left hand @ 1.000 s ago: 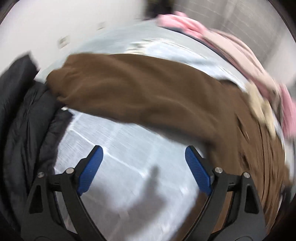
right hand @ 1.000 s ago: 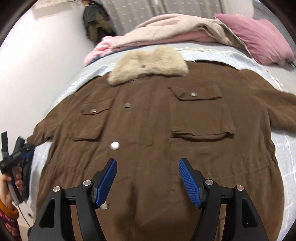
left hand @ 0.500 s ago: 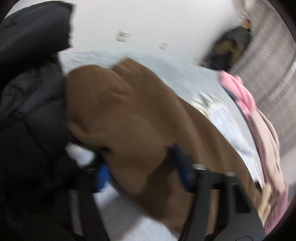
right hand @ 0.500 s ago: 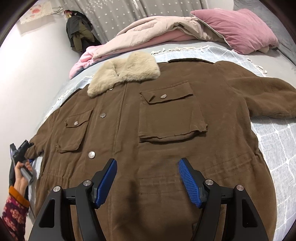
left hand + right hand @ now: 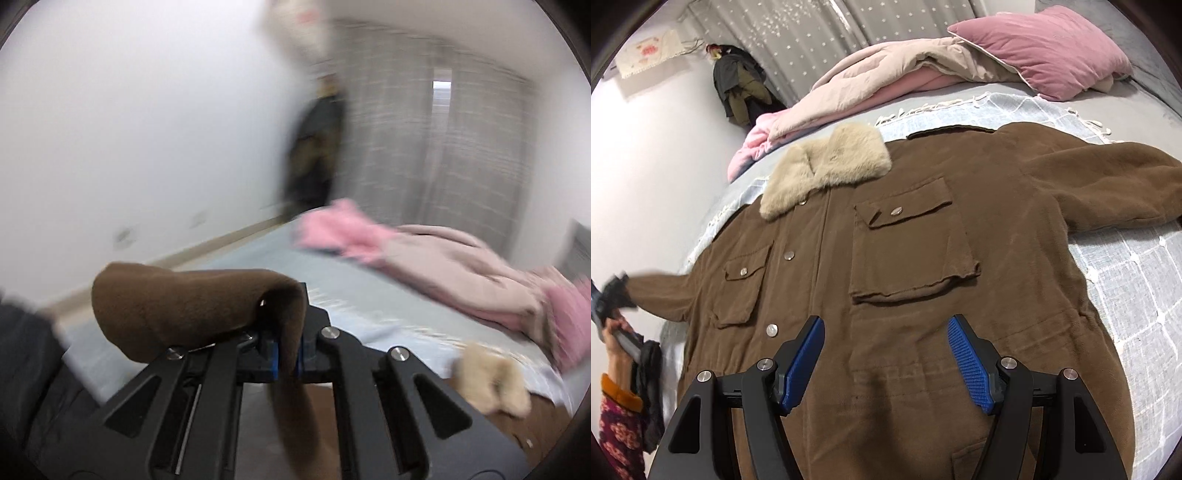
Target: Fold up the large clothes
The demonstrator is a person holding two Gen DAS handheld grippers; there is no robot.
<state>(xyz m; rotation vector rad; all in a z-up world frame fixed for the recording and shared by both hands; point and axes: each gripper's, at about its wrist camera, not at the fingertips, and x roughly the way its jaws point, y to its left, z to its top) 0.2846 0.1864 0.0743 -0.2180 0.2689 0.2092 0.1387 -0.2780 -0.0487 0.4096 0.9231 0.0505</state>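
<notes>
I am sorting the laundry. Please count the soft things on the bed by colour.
Brown: 1, the coat
Pink: 3, the pillow, the blanket, the quilt
Total: 4

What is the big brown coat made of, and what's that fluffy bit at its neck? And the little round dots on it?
The brown coat looks like a soft, matte brushed cloth, maybe suede-like or cotton; it shows no shine and creases gently. Its collar looks like cream fur, probably fake, with long fluffy pile. The buttons look like silvery metal snaps, since they glint.
</notes>
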